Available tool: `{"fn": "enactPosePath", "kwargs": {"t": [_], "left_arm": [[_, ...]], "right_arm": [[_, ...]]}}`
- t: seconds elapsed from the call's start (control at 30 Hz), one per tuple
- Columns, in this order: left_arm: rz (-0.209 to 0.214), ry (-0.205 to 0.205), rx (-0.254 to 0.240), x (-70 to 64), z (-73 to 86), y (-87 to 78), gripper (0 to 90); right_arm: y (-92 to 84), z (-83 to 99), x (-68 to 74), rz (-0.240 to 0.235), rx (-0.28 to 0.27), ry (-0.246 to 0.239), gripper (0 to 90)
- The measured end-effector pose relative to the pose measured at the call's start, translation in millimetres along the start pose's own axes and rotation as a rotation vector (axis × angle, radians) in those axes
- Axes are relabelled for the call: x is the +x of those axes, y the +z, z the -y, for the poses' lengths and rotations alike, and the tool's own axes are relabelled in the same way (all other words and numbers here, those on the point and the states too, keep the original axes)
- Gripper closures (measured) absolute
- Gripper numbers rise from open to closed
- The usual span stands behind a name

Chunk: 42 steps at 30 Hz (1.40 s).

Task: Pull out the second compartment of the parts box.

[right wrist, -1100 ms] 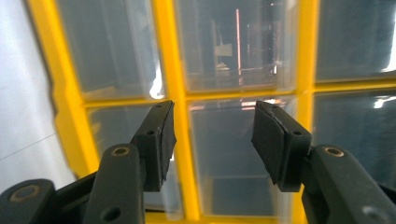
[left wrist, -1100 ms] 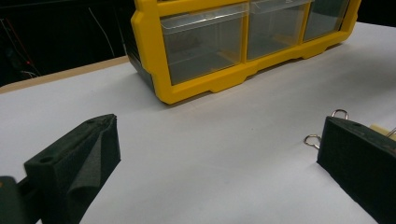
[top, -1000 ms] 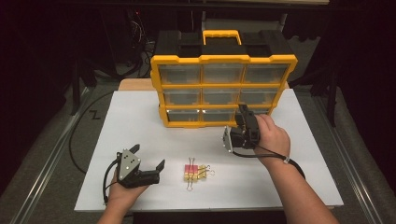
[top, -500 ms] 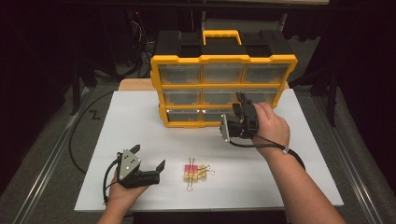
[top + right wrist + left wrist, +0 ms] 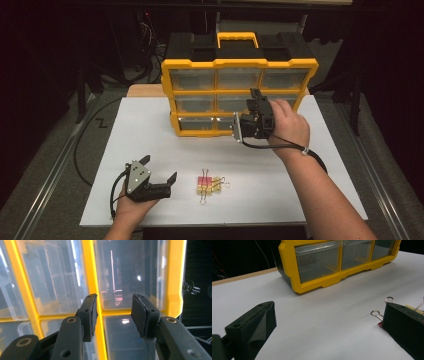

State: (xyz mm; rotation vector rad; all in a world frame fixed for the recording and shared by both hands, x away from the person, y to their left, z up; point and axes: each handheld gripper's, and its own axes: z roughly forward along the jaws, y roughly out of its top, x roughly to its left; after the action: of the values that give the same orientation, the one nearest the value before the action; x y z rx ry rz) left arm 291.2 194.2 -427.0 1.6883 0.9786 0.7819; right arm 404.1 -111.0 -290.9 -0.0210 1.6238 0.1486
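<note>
A yellow organizer (image 5: 240,64) with clear drawers stands at the back of the white sheet. My right gripper (image 5: 256,100) is held up against its front, level with the middle row of the right column. In the right gripper view the jaws (image 5: 113,302) straddle a yellow divider (image 5: 88,270); they have just been closing, nothing sits between them, and they stand open. Several binder clips (image 5: 210,185) lie in a small heap near the front edge. Just left of the clips rests my left gripper (image 5: 161,168), open and empty, with the clips (image 5: 413,308) behind its right jaw.
The white sheet (image 5: 125,135) covers the table top, with bare room on both sides of the clips. A black cable (image 5: 82,145) loops off the left edge. A wooden board (image 5: 145,90) shows behind the organizer's left side. Dark surroundings lie beyond.
My right gripper has risen along the organizer's front from the bottom row to the middle row and drawn closer to it. The left gripper and the clips have stayed put.
</note>
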Motion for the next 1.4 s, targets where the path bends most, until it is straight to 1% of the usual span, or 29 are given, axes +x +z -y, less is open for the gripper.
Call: {"fn": "enactPosePath", "kwargs": {"t": [0.1,0.2,0.33,0.5,0.53,0.6,0.73,0.87,0.9,0.97,1.0,1.03,1.07,1.1,1.17,1.23,1.3,1.4], "left_arm": [[0.001,0.001,-0.001,-0.2,-0.1,-0.2,0.4],[0.000,-0.001,0.002,0.2,0.2,0.1,0.4],[0.001,0.001,0.001,0.2,0.1,0.0,0.4],[0.002,-0.001,0.002,0.5,0.1,-0.2,0.4],[0.002,-0.001,0.003,0.3,0.2,0.0,0.4],[0.007,0.005,0.008,-0.1,0.2,0.3,0.4],[0.010,0.005,0.006,0.0,0.1,-0.3,0.4],[0.001,-0.004,0.000,0.9,-0.1,-0.7,0.4],[0.000,-0.004,0.000,0.9,-0.2,-0.8,0.4],[-0.002,-0.003,0.000,0.8,-0.4,-0.7,0.4],[-0.002,-0.002,0.001,0.6,-0.3,-0.5,0.4],[-0.002,-0.001,0.004,0.5,-0.3,-0.3,0.4],[-0.001,-0.002,0.005,0.3,-0.2,-0.1,0.4],[0.000,-0.003,0.005,0.2,-0.1,0.1,0.4],[0.002,-0.003,0.006,0.3,-0.3,0.1,0.4],[0.005,-0.002,0.002,0.6,-0.3,-0.5,0.4],[0.001,-0.003,-0.001,1.2,-0.3,-0.6,0.4],[-0.002,-0.004,0.001,1.4,-0.2,-0.9,0.4]], "right_arm": [[1.2,-2.8,-6.5,0.004,0.004,-0.008,60.6],[3.4,-5.8,-12.5,0.010,0.003,0.002,61.2],[6.5,-11.3,-21.0,0.024,-0.007,-0.006,62.6],[9.0,-19.6,-28.4,0.038,-0.016,-0.004,64.7],[8.7,-20.9,-29.5,0.035,-0.009,-0.006,65.0],[9.8,-23.1,-32.5,0.043,-0.020,-0.007,66.0],[12.0,-25.6,-35.8,0.042,-0.014,-0.004,67.3],[14.8,-26.7,-36.9,0.046,-0.010,-0.009,67.4],[14.9,-27.5,-37.5,0.045,-0.007,-0.005,68.7],[14.8,-28.9,-37.0,0.050,-0.005,-0.009,69.2],[16.0,-30.0,-38.7,0.051,-0.010,-0.029,69.4],[16.4,-30.7,-38.1,0.050,-0.001,-0.017,70.1],[17.4,-31.6,-39.1,0.056,-0.002,-0.023,70.7],[18.0,-32.3,-39.7,0.062,-0.003,-0.019,71.9],[18.3,-34.3,-40.1,0.059,-0.003,-0.018,73.4],[18.9,-35.7,-41.0,0.068,-0.008,-0.034,74.7],[19.9,-36.4,-41.3,0.069,0.001,-0.027,76.1],[22.2,-37.3,-42.6,0.068,0.006,-0.037,77.3]]}}
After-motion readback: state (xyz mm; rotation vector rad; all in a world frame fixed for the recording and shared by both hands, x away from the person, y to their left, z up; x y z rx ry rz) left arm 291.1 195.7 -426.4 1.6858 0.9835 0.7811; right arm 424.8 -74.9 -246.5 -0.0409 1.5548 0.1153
